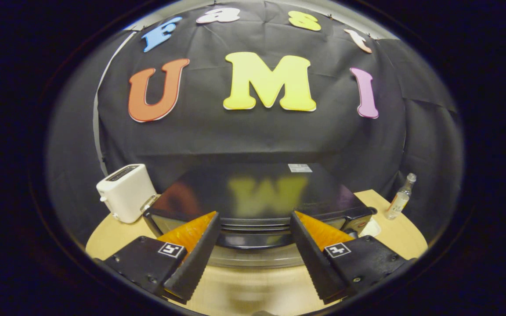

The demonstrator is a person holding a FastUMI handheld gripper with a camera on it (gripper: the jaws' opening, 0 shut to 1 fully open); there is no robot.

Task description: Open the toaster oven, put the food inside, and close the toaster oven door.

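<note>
Tabletop [393, 239]: I see pale wood carrying everything.
Toaster oven [257, 195]: black, just ahead of my jaws, its front edge spanning the gap between them.
Toaster [125, 192]: white, left of the oven.
Bottle [400, 198]: small, right.
Gripper [253, 224]: jaws spread wide, holding nothing.

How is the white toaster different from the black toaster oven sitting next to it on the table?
The toaster is white and matte; the toaster oven is black, with a glossy top that mirrors the wall. The toaster is a small upright box beyond one open finger; the toaster oven is far wider and flatter, just ahead of the open gripper, its handle between the fingers. Both stand close together on the pale wooden table.
</note>
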